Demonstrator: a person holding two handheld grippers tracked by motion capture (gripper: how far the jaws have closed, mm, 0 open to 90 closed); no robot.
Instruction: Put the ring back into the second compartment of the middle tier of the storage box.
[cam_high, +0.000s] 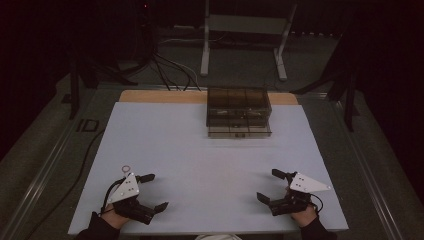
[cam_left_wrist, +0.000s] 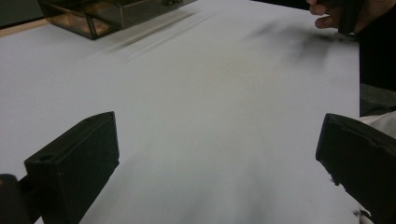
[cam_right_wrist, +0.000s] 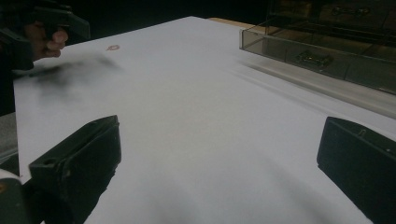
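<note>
A smoky clear plastic drawer box (cam_high: 239, 112) stands at the far middle of the white table (cam_high: 200, 150), its lower drawer pulled out a little toward me; the box (cam_left_wrist: 107, 14) and box (cam_right_wrist: 327, 42) also appear in both gripper views. A small ring (cam_high: 126, 169) lies on the table near my left gripper (cam_high: 154, 191); the ring (cam_right_wrist: 112, 47) is seen far off too. My left gripper rests open near the front left edge, jaws wide with nothing between them. My right gripper (cam_high: 270, 185) rests open at the front right, also holding nothing.
A white table frame (cam_high: 245, 30) and cables (cam_high: 170, 70) stand on the floor beyond the table. A strip of bare wood (cam_high: 160, 96) shows along the table's far edge. Dark surroundings close in on both sides.
</note>
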